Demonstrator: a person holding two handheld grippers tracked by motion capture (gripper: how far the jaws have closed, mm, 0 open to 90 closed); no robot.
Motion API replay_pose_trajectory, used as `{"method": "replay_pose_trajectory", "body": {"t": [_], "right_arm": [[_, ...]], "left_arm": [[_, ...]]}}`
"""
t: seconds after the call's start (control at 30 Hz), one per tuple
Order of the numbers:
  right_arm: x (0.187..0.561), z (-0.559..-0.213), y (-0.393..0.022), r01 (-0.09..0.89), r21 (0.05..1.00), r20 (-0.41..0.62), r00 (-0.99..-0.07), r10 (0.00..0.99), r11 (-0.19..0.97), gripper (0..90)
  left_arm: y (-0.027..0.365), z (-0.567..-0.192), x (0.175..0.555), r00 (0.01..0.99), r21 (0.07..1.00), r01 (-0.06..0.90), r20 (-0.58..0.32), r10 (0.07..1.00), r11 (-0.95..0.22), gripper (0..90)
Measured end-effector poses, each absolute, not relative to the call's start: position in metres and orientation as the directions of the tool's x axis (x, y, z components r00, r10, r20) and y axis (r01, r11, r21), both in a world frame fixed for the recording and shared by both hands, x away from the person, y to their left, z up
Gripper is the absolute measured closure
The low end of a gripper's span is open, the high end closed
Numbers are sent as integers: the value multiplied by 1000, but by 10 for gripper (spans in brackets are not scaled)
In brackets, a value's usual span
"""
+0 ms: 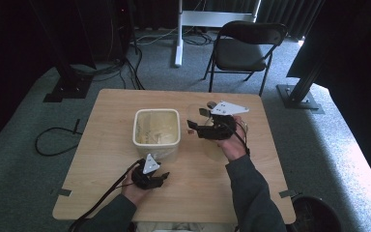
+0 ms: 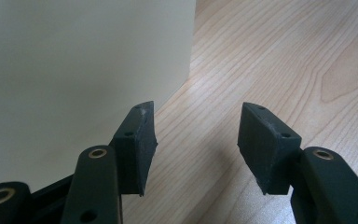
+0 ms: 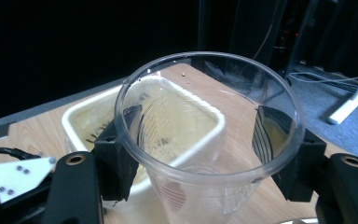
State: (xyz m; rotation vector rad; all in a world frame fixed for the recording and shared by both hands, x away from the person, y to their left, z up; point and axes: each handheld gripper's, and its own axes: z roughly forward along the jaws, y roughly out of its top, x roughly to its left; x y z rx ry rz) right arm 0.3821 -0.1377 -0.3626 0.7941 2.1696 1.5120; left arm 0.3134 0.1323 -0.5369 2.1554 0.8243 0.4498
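Right tool point(image 3: 209, 163) clamps a clear plastic cup point(image 3: 205, 140) by its walls, held beside the cream tub point(image 1: 157, 128) mid-tabletop point(image 1: 222, 193), probably to tip or scoop into it. Left tool point(image 2: 196, 144) jaws apart, holding nothing, parked at the tub's near wall, likely bracing. No labels readable.

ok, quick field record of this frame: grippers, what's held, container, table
right gripper: shut on clear plastic cup, pads on its sides, cup upright, raised beside the tub
left gripper: open, nothing between the jaws, low over the table next to the tub's wall
tub: cream, rectangular, open top, yellowish contents
table: light wood
background: folding chair
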Motion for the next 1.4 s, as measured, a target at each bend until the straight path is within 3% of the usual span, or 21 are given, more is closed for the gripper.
{"method": "replay_pose_trajectory", "body": {"t": [1.4], "right_arm": [[410,-360,-68,227,949,68,-827,558,221,300]], "left_arm": [[133,-535,313,727,766,403,63,683,-500,470]]}}
